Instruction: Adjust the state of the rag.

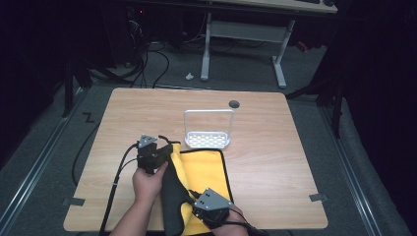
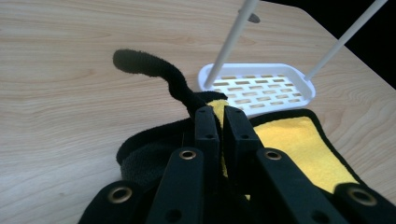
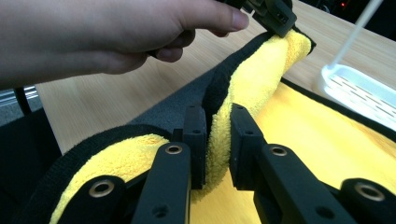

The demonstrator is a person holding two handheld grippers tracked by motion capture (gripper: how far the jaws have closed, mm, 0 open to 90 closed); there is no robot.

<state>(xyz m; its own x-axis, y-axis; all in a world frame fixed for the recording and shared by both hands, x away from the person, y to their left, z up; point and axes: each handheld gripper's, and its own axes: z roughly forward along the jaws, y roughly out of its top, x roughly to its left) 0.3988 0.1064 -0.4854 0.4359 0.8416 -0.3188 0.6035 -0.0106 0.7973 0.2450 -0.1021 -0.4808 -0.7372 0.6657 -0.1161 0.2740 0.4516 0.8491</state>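
One towel [image 1: 204, 169], one rack [image 1: 207, 129]; left gripper [image 1: 169, 150] and right gripper [image 1: 189, 199] both clamped on towel (near edge cut off).

A dim room: grey carpet floor [image 1: 246, 69], white-legged desk [image 1: 246, 29], tangled cables [image 1: 142, 59].

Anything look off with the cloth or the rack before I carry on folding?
Nothing damaged or spilled. The yellow cloth is half folded, its left edge lifted off the table and pinched by the left gripper and right gripper. One black-trimmed corner flops loose past the left jaws. The white rack stands upright.
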